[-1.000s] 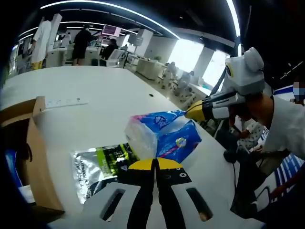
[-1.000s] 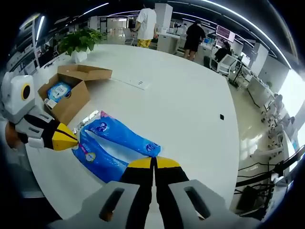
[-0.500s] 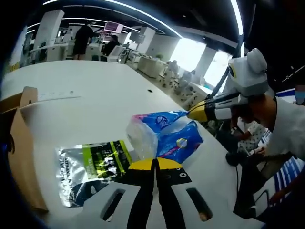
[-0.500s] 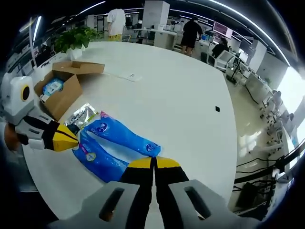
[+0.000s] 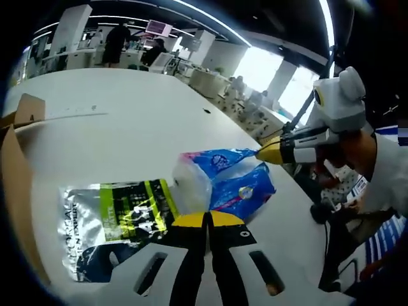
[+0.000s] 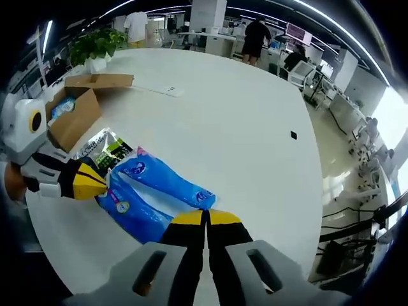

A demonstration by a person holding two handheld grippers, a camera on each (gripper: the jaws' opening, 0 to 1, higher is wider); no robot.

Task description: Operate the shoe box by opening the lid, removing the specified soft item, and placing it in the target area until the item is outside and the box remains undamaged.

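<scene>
A soft blue and white tissue pack (image 5: 220, 178) hangs over the white table (image 5: 127, 127), stretched between both grippers. My left gripper (image 5: 207, 220) is shut on its near white end. My right gripper (image 5: 262, 153) comes in from the right, its yellow tip pinching the pack's far corner. In the right gripper view the same pack (image 6: 156, 188) runs from my right gripper (image 6: 206, 218), shut on its end, to the left gripper (image 6: 95, 183). The open cardboard shoe box (image 6: 73, 118) lies at the left with a blue item inside; its flap (image 5: 16, 172) shows at the left edge.
A silver and green foil packet (image 5: 115, 217) lies flat on the table beside the box, also visible as the packet (image 6: 102, 148). A white strip (image 6: 167, 90) and a small black spot (image 6: 292, 135) are on the table. A potted plant (image 6: 95, 44) stands at the far edge. People stand far behind.
Both views have shifted with the hands. The box sits further toward the edge of each view and the foil packet looks nearer. The pack stays gripped at both ends.
</scene>
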